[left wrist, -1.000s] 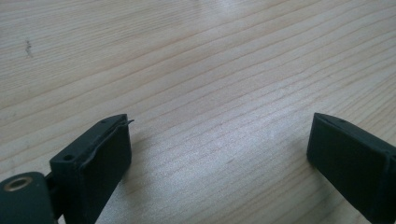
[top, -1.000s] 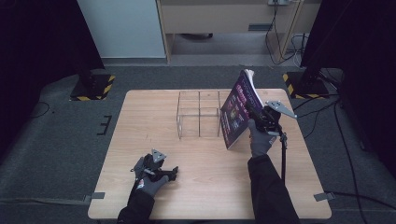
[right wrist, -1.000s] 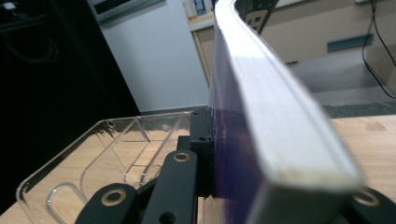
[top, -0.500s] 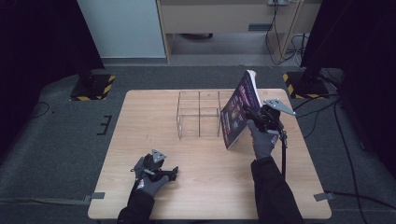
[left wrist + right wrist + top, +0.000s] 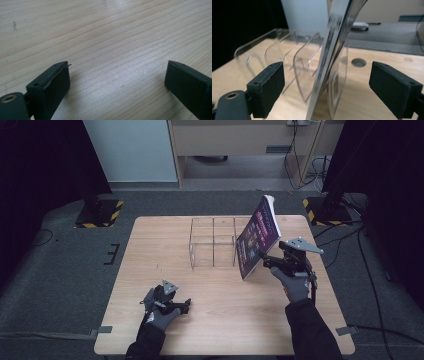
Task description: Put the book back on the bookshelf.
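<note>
Wooden table, dark floor around it. Nearest, well short of the clear rack, left gripper rests low over bare wood, jaws spread, holding nothing. Right gripper sits w/ jaws wide either side of the magazine, prob. not pinching it; magazine stands tilted against the rack's right end.

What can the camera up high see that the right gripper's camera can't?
The high view alone has the magazine's purple cover with its pictures, the left gripper resting on the table, both gloved hands and the floor around. The right gripper view alone has the magazine's thin edge up close between wide-open jaws, and a round hole in the tabletop. Both show the magazine leaning at the clear acrylic divider rack, with the right gripper open.
</note>
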Demonstrator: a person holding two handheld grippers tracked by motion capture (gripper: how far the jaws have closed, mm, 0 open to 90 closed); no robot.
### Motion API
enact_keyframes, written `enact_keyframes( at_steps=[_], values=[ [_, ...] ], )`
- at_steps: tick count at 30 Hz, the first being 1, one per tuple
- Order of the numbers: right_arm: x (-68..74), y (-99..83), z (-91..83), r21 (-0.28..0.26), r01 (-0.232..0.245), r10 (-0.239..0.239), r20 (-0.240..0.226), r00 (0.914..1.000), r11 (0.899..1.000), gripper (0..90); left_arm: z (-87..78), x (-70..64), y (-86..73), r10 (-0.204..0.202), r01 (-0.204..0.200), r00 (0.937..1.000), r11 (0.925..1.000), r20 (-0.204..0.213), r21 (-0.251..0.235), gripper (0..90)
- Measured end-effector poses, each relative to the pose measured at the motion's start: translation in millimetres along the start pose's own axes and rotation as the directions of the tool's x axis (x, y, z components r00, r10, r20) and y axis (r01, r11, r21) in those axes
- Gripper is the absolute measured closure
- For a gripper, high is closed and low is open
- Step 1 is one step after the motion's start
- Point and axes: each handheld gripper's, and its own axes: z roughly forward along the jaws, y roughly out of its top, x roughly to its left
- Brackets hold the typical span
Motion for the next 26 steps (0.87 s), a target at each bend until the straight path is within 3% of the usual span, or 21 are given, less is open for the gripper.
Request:
enact_keyframes(
  at_steps=[10, 21, 26],
  values=[
    [-4.4, -49.3, -26.9, 0.108, 0.058, -0.055, -0.034, 0.9979, 0.992, 11.4, 0.3, -0.2, -0.6, 0.002, -0.002, 1.0, 1.0, 0.003, -0.005, 4.1],
    [-30.7, -93.6, -40.9, 0.242, 0.051, -0.059, 0.024, 0.998, 0.969, 10.7, 0.5, 0.0, -1.7, 0.011, -0.011, 0.9999, 0.9999, 0.012, -0.007, 2.1],
    [-42.1, -105.2, -40.5, 0.3, 0.051, -0.079, 0.08, 0.9936, 0.953, 10.7, 0.4, -0.1, -1.8, 0.011, -0.011, 0.9999, 0.9999, 0.012, -0.007, 2.1]
  ],
)
